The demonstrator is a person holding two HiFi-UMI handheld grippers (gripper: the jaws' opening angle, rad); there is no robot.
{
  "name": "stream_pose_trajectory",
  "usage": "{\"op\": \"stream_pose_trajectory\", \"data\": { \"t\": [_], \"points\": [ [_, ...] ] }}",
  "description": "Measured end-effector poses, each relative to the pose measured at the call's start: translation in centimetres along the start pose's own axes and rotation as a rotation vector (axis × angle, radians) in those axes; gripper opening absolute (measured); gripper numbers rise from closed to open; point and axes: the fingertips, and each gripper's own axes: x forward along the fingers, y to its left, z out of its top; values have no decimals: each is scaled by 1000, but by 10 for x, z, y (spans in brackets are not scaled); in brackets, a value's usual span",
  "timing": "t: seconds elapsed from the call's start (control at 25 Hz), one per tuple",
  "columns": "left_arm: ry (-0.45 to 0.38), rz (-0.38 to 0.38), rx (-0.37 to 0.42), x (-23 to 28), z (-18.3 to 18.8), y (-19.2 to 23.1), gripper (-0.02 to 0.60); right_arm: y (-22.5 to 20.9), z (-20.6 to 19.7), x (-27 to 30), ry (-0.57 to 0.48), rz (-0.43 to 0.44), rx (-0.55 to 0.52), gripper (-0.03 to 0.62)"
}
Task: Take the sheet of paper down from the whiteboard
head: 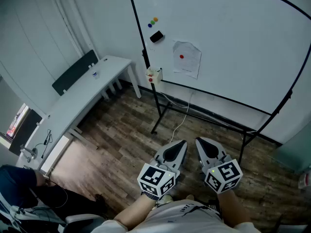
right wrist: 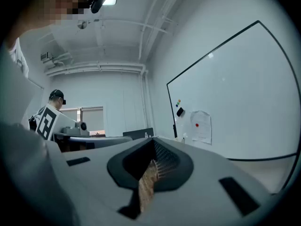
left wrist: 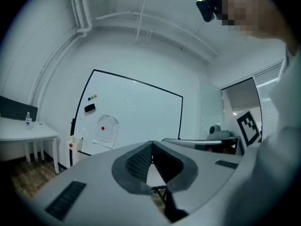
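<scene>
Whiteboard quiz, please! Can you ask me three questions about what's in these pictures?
1. True or false: the sheet of paper hangs on the whiteboard.
2. What colour is the magnet on the paper? A red, B green, C black.
3. Fill in: the left claw and the right claw are both ____ (open or shut).
Key: 1 true; 2 A; 3 shut.
</scene>
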Motion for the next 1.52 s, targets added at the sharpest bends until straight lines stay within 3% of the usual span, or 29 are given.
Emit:
{"op": "stream_pose_trajectory", "data": {
  "t": [0.52,1.2,1.52],
  "points": [
    [12,6,8,6,-4,-5,14,-9,4,-9,-21,-4,18,12],
    [5,124,54,24,3,3,14,-51,9,-29,-55,2,39,12],
    [-3,117,31,51,-1,29,14,-69,-4,-2,-29,-2,57,14]
  ]
}}
